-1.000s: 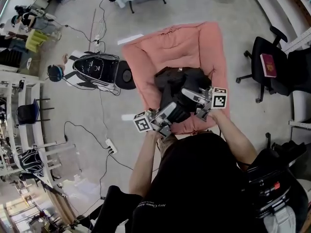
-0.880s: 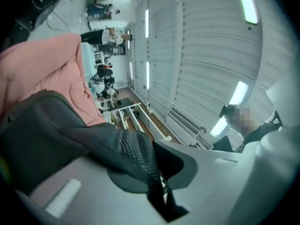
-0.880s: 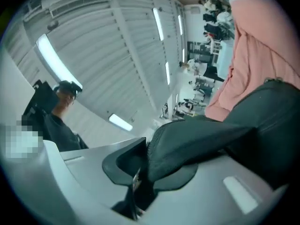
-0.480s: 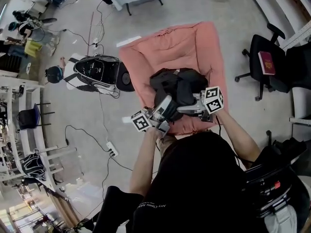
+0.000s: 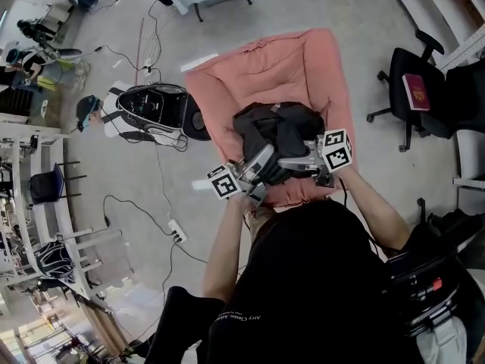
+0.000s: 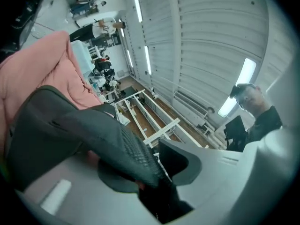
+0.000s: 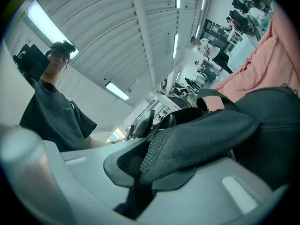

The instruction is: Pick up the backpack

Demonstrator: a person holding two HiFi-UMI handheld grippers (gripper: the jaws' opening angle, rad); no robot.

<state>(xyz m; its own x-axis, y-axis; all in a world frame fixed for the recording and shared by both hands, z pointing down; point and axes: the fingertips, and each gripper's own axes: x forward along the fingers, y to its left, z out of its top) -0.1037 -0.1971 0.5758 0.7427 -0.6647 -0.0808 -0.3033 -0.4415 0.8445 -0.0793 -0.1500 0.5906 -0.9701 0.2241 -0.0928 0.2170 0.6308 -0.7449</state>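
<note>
Nearest, print is seen on the back of the person's dark shirt (image 5: 239, 321), too small to be read. Just beyond, the left gripper (image 5: 263, 160) and the right gripper (image 5: 288, 162) are held side by side, each marker cube (image 5: 223, 182) carrying square patterns, not words.

In the left gripper view, a mesh-padded shoulder strap (image 6: 119, 144) is seen lying between the jaws of the left gripper (image 6: 157, 172). These jaws have just been opening, and a sliver of background shows between strap and one pad, so it is judged unclamped. In the right gripper view the other strap (image 7: 197, 144) is pinched between the jaws of the right gripper (image 7: 136, 172), which have just been closing.

The black backpack (image 5: 276, 127) lies at 12 o'clock from both grippers, touching them through its straps. Its bulk is spread roughly from 9 to 3 o'clock on a pink cushion (image 5: 258, 67). Neither hand is clearly nearer. A lift is judged to need the left grip re-made first.

Farther off, a second backpack (image 5: 148, 108) rests on the floor at 9 o'clock, and a red book (image 5: 417, 95) on an office chair (image 5: 402, 74) at 3 o'clock. No brand can be read on any of these.
</note>
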